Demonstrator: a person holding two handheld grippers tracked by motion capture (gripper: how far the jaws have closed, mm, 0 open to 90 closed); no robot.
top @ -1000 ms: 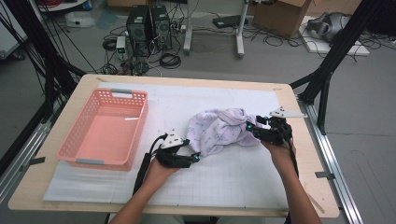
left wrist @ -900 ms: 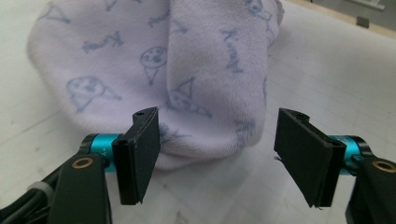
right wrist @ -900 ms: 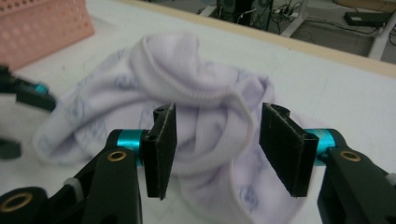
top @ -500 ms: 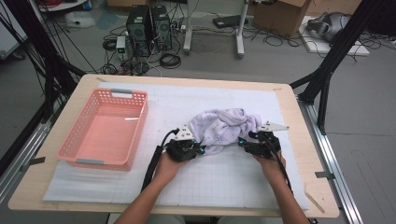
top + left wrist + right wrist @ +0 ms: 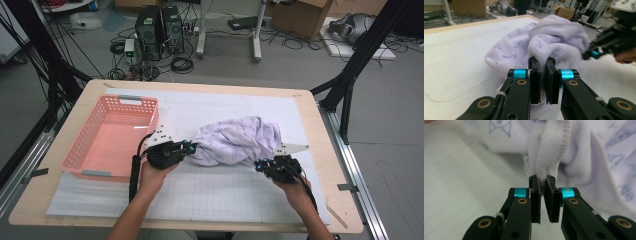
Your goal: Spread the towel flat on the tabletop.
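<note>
Now the towel (image 5: 235, 141) is gripped by both tools, left (image 5: 189, 146) and right (image 5: 259, 165), mid-frame; lifting and spreading it is judged next.

Your left gripper (image 5: 189, 146) has its tips at the left edge of the crumpled lavender towel (image 5: 235, 141), w/ the pink basket (image 5: 107, 142) just behind it to the left. Your right gripper (image 5: 260, 165) has its tips at the towel's lower right corner; both have just been closing on cloth. The towel bunches between the two sets of tips on the white mat (image 5: 210, 190).
</note>
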